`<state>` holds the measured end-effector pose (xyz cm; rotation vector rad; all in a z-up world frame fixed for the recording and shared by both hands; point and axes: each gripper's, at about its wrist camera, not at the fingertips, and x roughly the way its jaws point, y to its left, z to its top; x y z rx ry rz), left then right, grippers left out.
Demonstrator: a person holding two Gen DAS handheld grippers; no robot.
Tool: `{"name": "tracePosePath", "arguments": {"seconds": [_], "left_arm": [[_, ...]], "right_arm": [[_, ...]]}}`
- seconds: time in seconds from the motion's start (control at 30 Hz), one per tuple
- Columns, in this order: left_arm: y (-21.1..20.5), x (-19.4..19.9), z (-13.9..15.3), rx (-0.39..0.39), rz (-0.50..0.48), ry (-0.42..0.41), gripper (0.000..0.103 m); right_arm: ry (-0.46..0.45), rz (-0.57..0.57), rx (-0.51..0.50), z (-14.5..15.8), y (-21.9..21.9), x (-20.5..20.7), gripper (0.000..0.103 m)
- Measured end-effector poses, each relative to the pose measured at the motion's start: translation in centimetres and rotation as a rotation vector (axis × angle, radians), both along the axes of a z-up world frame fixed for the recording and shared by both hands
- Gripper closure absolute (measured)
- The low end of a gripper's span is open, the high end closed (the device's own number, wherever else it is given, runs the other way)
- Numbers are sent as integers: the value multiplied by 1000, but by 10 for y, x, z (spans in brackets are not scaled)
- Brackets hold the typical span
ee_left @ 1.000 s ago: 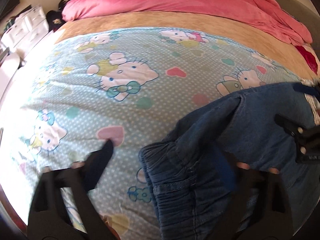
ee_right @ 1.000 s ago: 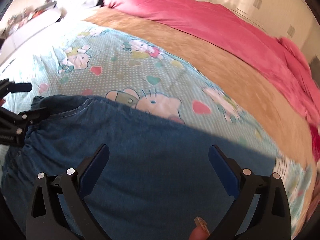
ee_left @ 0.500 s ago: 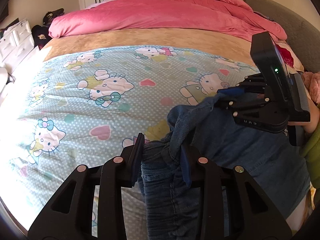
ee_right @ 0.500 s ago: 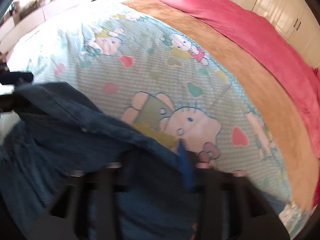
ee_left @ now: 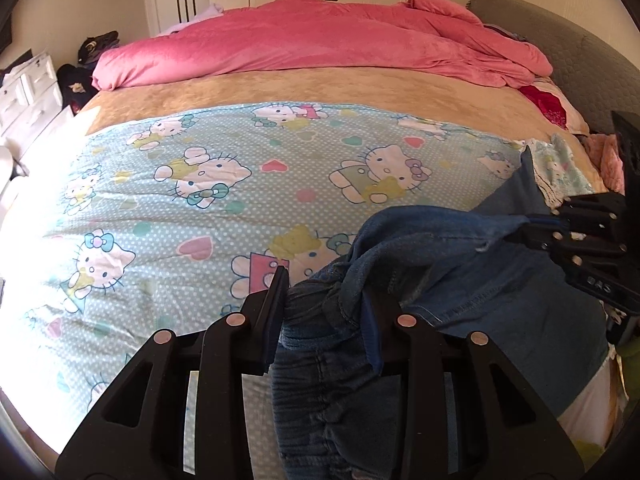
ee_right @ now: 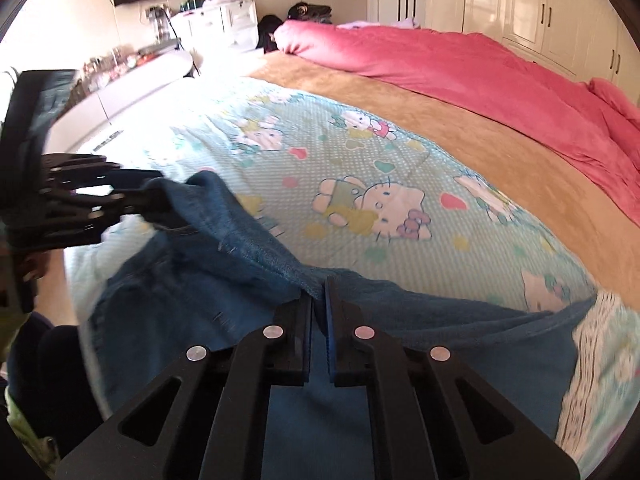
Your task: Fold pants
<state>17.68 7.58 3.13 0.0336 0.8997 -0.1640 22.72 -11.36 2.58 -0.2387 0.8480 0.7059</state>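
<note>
Blue denim pants (ee_left: 460, 280) lie on the near right of the bed, their upper edge lifted off the sheet. My left gripper (ee_left: 324, 308) is shut on the bunched elastic waistband, thick denim filling the gap between its fingers. My right gripper (ee_right: 319, 296) is shut on a thin fold of the pants (ee_right: 240, 320) edge further along. Between the two grips the edge hangs in a shallow sag. Each view shows the other tool: the right gripper (ee_left: 534, 226) at the right, the left gripper (ee_right: 160, 200) at the left. The lower pants are hidden below both views.
A pale blue cartoon-cat sheet (ee_left: 200, 200) covers the near bed, with a tan blanket (ee_left: 320, 92) and a heaped pink duvet (ee_left: 320, 40) beyond. White drawers (ee_left: 28, 92) stand left, a grey headboard (ee_left: 580, 64) right, and white wardrobes (ee_right: 540, 8) line the far wall.
Both grippers were open over the flat pants; they have closed on the denim edge and risen, pulling it up off the sheet. The right gripper has drawn away to the right.
</note>
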Motion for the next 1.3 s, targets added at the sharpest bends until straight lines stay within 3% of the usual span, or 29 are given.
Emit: {"name": "tracePosePath", "arguments": {"seconds": [0.37,0.53,0.63,0.83,1.0,1.13,1.3], "left_arm": [[5,-71,-8,-19,-49,2,76],[11,-96,-31,0,-49,57,74],[21,-107,-42,-33,-36,91,72],[44,-135,-35,-91,21,94,68],[45,-157,-2,-81,69,0,70],[13,-144,10,-87,-10,-35,70],[-26,-110,-29,-6,-70,55,78]], "right_arm": [[50,27,28,6,-2,-100,98],[160,59,-8,-29,13,-131,98],[187,60,-31,-42,20,-142,98],[196,98,-41,-46,27,-158,98],[226,86,-55,-59,31,-161,95],[240,105,-35,-56,30,-165,86],[188,87,28,-26,16,-168,77]]}}
